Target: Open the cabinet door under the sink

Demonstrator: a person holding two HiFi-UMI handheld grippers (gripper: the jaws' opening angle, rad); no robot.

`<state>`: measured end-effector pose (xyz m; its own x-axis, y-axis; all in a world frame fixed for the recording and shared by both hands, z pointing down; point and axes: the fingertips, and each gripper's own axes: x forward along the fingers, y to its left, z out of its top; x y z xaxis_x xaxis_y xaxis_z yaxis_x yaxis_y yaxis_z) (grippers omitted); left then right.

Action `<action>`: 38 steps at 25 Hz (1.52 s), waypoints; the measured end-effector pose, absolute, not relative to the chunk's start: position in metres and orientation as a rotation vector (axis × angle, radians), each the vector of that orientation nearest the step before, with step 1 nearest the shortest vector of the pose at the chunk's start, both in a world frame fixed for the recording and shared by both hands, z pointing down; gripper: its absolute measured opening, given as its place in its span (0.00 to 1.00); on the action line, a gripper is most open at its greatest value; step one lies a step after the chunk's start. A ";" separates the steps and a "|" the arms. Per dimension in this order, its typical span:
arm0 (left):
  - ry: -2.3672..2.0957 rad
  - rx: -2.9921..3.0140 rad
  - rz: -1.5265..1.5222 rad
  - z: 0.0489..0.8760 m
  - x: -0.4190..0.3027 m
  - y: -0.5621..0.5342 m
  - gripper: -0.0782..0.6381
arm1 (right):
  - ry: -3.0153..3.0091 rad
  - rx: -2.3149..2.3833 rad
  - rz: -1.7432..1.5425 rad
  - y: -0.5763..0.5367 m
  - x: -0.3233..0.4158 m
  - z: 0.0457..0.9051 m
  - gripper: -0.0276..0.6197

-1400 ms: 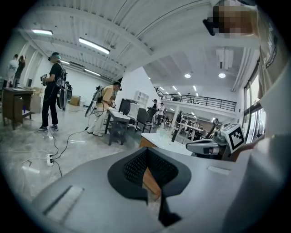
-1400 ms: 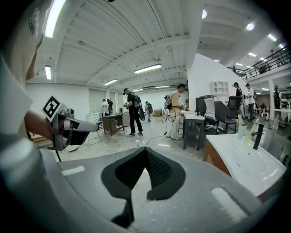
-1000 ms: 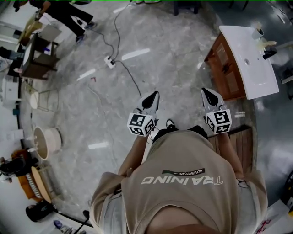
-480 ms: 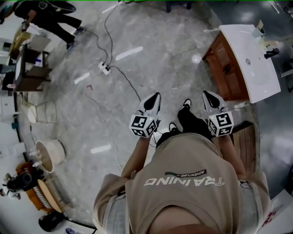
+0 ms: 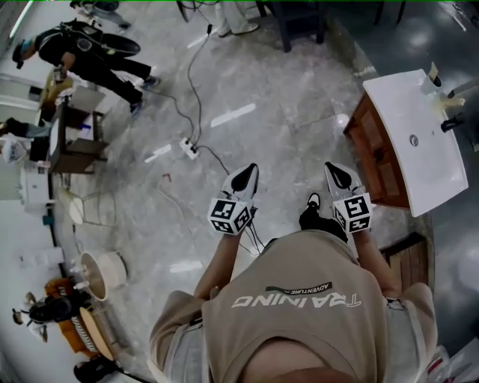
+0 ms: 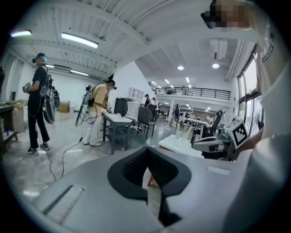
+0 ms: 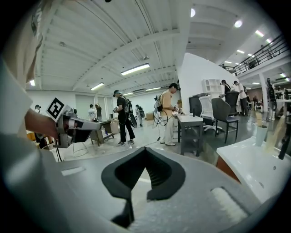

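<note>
The white sink top (image 5: 419, 142) sits on a brown wooden cabinet (image 5: 378, 161) at the right of the head view, its doors facing the floor space ahead of me. My left gripper (image 5: 249, 171) and right gripper (image 5: 332, 169) are held out side by side at waist height, both shut and empty, well short of the cabinet. In the right gripper view the sink top (image 7: 254, 168) and cabinet (image 7: 226, 169) lie at the lower right, beyond the right gripper (image 7: 145, 149). The left gripper (image 6: 146, 149) points toward the sink top (image 6: 182, 144).
A power strip (image 5: 188, 147) with cables lies on the marble floor ahead. People stand by desks at the far left (image 5: 90, 56). A wooden pallet (image 5: 408, 258) lies right of my feet. A bucket (image 5: 105, 269) stands at left, a chair (image 5: 299, 22) at the top.
I have stepped forward; the sink and cabinet have slid lower and nearer in the head view. Both grippers stay shut and level in front of me.
</note>
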<state>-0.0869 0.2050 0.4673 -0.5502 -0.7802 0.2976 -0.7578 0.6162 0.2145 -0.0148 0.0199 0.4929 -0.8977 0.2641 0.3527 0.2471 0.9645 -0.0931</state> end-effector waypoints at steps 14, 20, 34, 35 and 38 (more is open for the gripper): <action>-2.338 1.617 0.011 0.437 -0.167 0.031 0.13 | -2.768 -0.107 0.099 -0.103 -0.070 0.509 0.05; -2.207 1.748 0.024 0.450 -0.180 0.002 0.13 | -2.770 0.068 0.093 -0.130 -0.073 0.505 0.05; -1.786 2.193 0.044 0.452 -0.259 -0.067 0.13 | -2.685 0.898 0.284 -0.152 -0.102 0.477 0.05; -1.741 2.221 0.050 0.454 -0.260 -0.073 0.13 | -2.678 0.956 0.282 -0.153 -0.102 0.472 0.05; -1.602 2.315 0.060 0.457 -0.253 -0.088 0.13 | -2.609 1.127 0.280 -0.151 -0.086 0.470 0.05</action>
<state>-0.2531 -0.0881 0.4571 0.3688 -0.9040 0.2165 -0.9177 -0.3169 0.2397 -0.0857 -0.1508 0.4696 -0.6542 -0.6790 0.3331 -0.7343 0.6758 -0.0646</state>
